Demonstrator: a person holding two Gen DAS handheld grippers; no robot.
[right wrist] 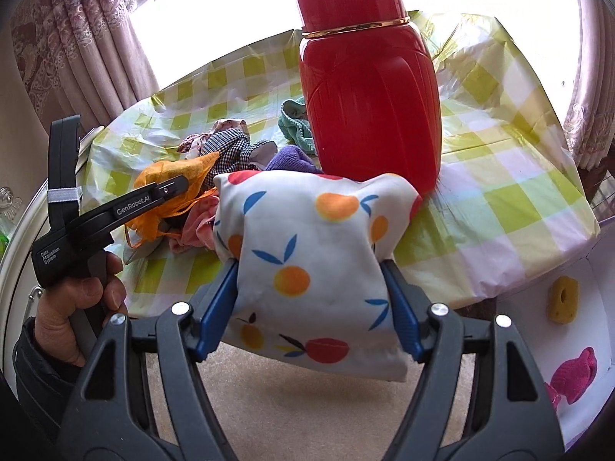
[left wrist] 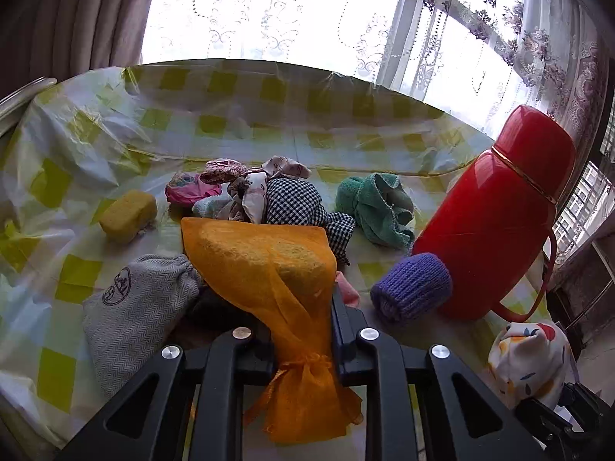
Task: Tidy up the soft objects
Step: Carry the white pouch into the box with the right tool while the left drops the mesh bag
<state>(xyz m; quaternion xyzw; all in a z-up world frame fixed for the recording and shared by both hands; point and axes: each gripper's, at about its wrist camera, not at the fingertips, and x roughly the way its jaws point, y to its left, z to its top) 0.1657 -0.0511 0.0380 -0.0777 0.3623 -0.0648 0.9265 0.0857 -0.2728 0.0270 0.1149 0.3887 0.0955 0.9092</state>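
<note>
Both grippers are loaded: the left gripper [left wrist: 303,330] pinches an orange mesh pouch [left wrist: 269,269] over the table's near edge, the right gripper [right wrist: 309,307] clamps a fruit-print pouch [right wrist: 307,261] just past that edge. A careless swing there could topple the red thermos [right wrist: 369,92]

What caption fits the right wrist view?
Right gripper clamps a fruit-print pouch before a red thermos.

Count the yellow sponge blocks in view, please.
2. One yellow sponge block lies on the checked tablecloth, left of the fabric pile. Another yellow sponge with a hole sits in the white box beyond the table edge. Others may hide under fabrics.
</note>
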